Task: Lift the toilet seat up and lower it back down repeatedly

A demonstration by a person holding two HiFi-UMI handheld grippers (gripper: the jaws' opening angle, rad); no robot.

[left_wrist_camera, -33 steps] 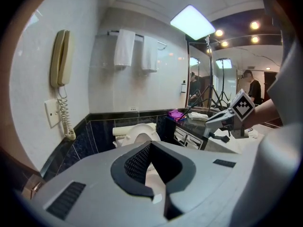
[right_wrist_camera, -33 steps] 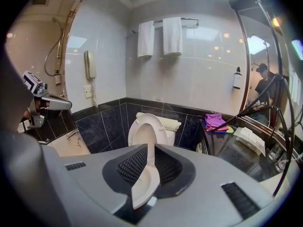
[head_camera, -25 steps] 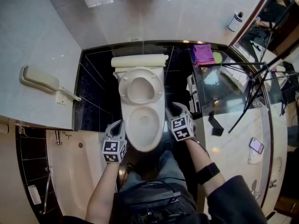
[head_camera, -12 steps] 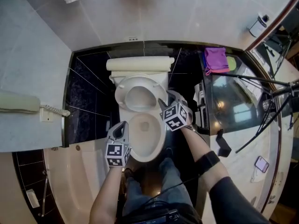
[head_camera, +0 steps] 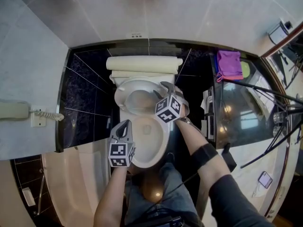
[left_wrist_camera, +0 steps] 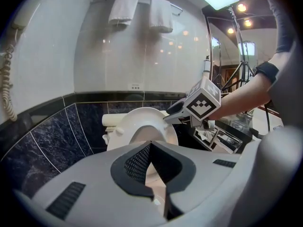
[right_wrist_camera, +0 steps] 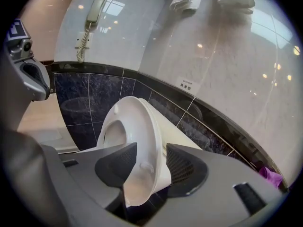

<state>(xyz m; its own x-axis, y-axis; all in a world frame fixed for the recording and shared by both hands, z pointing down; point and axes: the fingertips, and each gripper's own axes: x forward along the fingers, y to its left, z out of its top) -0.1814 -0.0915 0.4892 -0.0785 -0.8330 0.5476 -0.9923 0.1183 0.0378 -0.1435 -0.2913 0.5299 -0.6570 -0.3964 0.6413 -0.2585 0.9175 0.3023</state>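
So the toilet seat (right_wrist_camera: 137, 141) is up, leaning back toward the cistern (head_camera: 143, 63) at the far wall, and my guess is the step in hand is bringing it down again. The right gripper (head_camera: 166, 90) has its jaws straddling the seat's right rim. They've just swung wide open and only begun to narrow, with the rim between them. I see a gap at the right-hand pad, so no real clamp yet.

Tip: close on the rim before pulling, grab it a bit in from the edge, and follow the hinge arc down slowly so it doesn't slam onto the bowl (head_camera: 149, 141).

The left gripper (head_camera: 124, 126) hangs at the bowl's near-left side, jaws closed on nothing, clear of the seat's path.
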